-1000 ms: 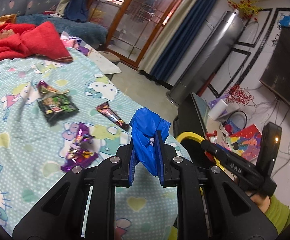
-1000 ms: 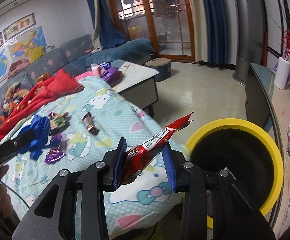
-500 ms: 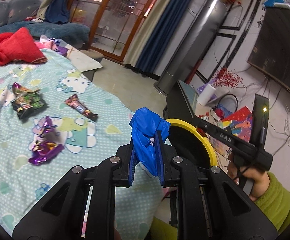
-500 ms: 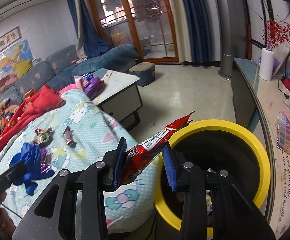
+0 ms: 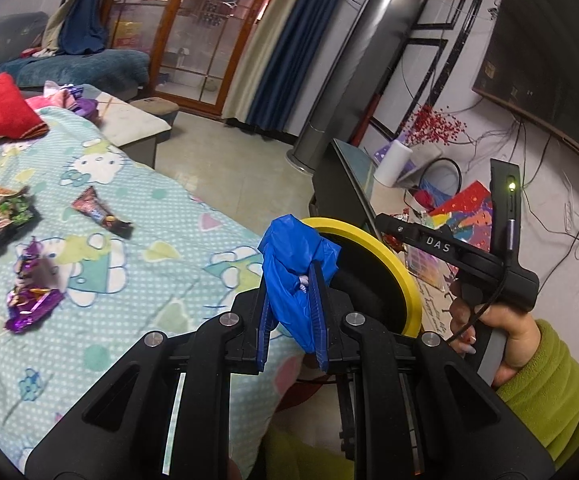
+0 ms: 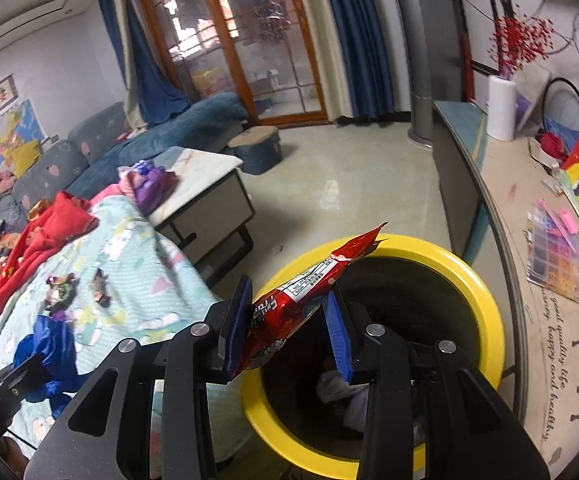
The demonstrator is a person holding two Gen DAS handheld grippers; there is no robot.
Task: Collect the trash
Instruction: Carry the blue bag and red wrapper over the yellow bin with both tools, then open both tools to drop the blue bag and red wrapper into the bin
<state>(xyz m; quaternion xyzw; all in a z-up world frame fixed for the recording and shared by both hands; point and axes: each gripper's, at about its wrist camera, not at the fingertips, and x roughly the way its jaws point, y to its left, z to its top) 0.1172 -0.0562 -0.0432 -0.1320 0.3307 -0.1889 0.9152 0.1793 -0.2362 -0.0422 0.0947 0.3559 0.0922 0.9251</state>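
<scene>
1. Bed under a pale turquoise cartoon-cat blanket (image 5: 137,264): in the left wrist view it has slid further to the left and lower part of the frame than a second ago, so both tools have swung away from it toward the bin.
2. Round black bin with a bright yellow rim (image 6: 485,304): it now fills the lower middle of the right wrist view, mouth fully open to the camera, pale scraps lying at the bottom. A second ago only part of it showed at the right edge. Judged: the carry is nearly over and the drop is due.
3. Right claw (image 6: 285,324): closed on a long red foil snack wrapper (image 6: 289,308), whose far end now juts over the near rim and the black opening; earlier it hung over the blanket. Right finger sits over the bin mouth.
4. Left claw (image 5: 291,316): clamped on a crumpled blue plastic bag (image 5: 293,264), grip unchanged across all frames. The bag now overlaps the yellow rim in the left view, where before the rim was mostly hidden; it appears just short of the opening.
5. Left on the blanket, well apart from the bin: a dark green-printed snack packet (image 5: 3,216), a brown candy-bar wrapper (image 5: 99,214), a crumpled purple foil wrapper (image 5: 31,300). Same layout as before; more trips needed.
</scene>
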